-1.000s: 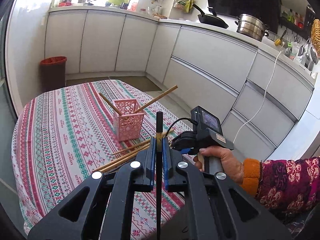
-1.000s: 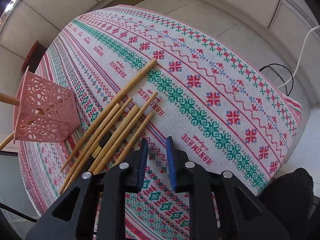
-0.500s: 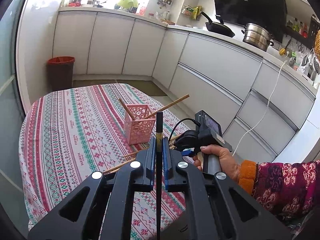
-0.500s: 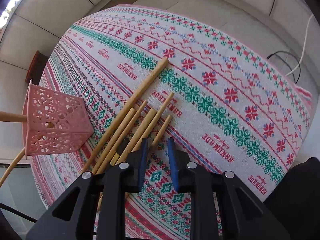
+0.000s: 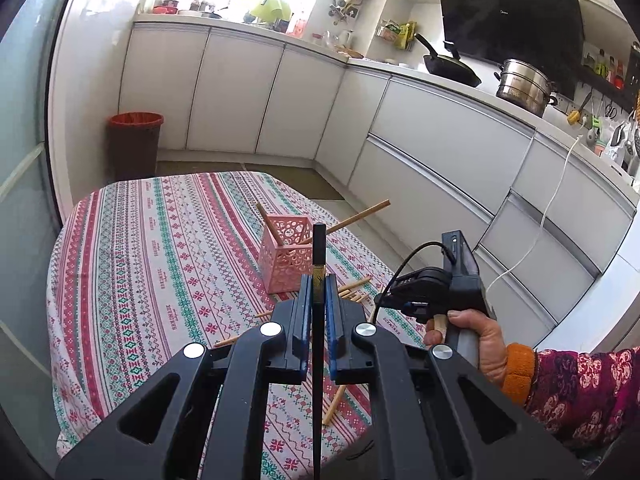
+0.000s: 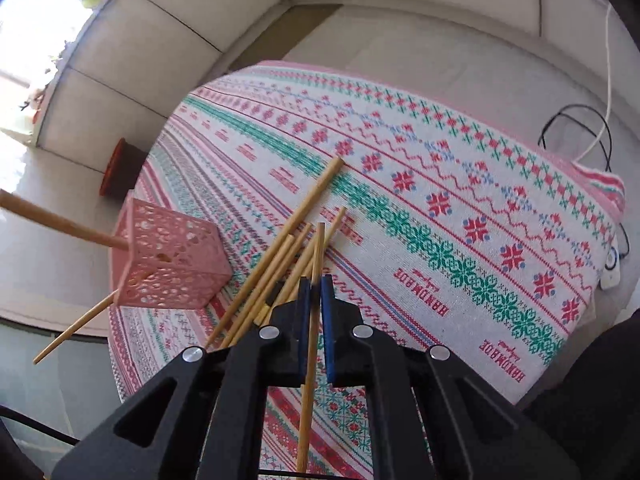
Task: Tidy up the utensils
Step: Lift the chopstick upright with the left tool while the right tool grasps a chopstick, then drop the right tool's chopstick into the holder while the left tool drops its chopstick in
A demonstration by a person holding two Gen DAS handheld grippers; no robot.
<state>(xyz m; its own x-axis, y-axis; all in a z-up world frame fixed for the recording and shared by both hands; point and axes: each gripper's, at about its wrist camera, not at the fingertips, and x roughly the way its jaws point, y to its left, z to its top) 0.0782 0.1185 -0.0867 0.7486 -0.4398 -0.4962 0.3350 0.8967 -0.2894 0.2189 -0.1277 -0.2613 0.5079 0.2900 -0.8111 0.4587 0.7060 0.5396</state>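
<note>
— Between the blue pads of the right gripper (image 6: 316, 296), what is that?

— One pale wooden chopstick (image 6: 311, 340), clamped about mid-length; the jaws have come down from a narrow gap to a full pinch on it. It runs along the fingers, tip ahead, which I judge suits a drop into the holder.

— And the other hand's tool?

— The left gripper (image 5: 319, 292) is pinched tight on a thin black chopstick with a gold band (image 5: 318, 248), standing nearly upright between the pads, likely waiting its turn.

— Just ahead of the right gripper?

— The remaining loose wooden chopsticks (image 6: 280, 264) lie fanned on the red-and-green patterned tablecloth (image 6: 460, 208), close together, easy to take one by one.

— Farther on?

— To the front-left of the right gripper stands the pink perforated square plastic holder (image 6: 172, 264), already with two wooden sticks leaning out of it. Beyond the table edge, a red-rimmed dark bin (image 5: 135, 142) sits on the floor.

— What differs from a second ago?

— Then the right jaws hung empty over the pile, a slot open between them; now one stick is lifted clear, angled away from the rest. The left gripper's hold on the black stick looks unchanged.
</note>
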